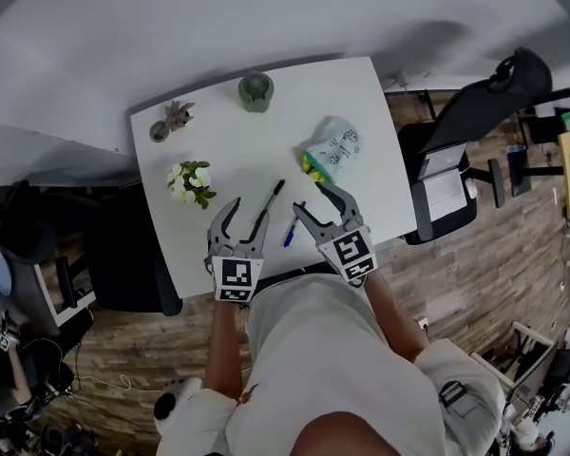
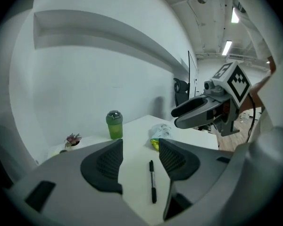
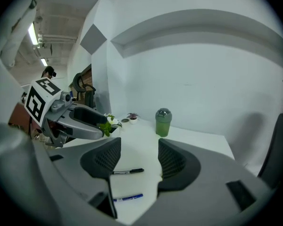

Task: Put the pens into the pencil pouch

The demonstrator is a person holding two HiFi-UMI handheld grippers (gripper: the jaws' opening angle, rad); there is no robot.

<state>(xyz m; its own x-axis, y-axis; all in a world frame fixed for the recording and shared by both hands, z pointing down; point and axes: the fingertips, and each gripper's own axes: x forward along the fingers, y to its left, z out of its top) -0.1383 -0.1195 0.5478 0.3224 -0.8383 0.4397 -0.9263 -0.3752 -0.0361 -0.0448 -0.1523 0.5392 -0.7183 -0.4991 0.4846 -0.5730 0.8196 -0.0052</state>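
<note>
On the white table a black pen and a blue pen lie side by side near the front edge. A pale printed pencil pouch with a yellow-green end lies farther back on the right. My left gripper is open over the black pen, which shows on the table between its jaws, untouched. My right gripper is open just right of the blue pen. Below its jaws lie the black pen and the blue pen. The pouch lies beyond the left jaws.
A green lidded cup stands at the back of the table, with a small potted plant at the back left. White flowers stand left of my left gripper. A black office chair is to the right of the table.
</note>
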